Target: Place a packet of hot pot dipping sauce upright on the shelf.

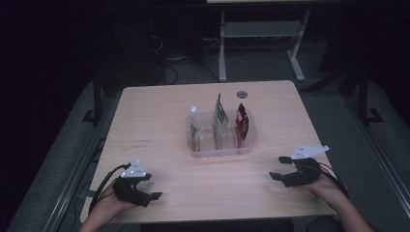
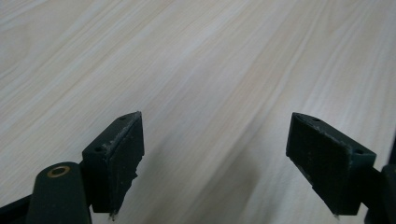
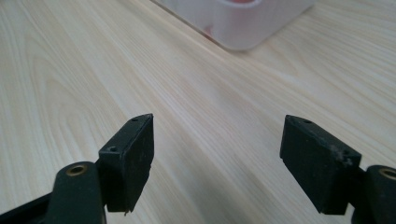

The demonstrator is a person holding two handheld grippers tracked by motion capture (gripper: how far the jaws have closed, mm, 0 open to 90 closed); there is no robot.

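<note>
A clear plastic bin (image 1: 221,150) stands at the middle of the light wooden table (image 1: 159,125). Three pouches stand upright in it: a white-capped one (image 1: 194,126) at the left, an olive-green one (image 1: 220,118) in the middle and a red one (image 1: 241,123) at the right. My left gripper (image 1: 151,187) rests near the front left edge, open and empty; its own view has my left gripper (image 2: 217,122) over bare wood. My right gripper (image 1: 279,168) sits at the front right, open and empty. In its view my right gripper (image 3: 218,122) points toward a corner of the bin (image 3: 243,23).
A small dark round disc (image 1: 241,94) lies on the table behind the bin. Beyond the far edge stand the white legs of another desk (image 1: 222,48), with cables (image 1: 169,67) on the dark floor. Bare wood lies between both grippers and the bin.
</note>
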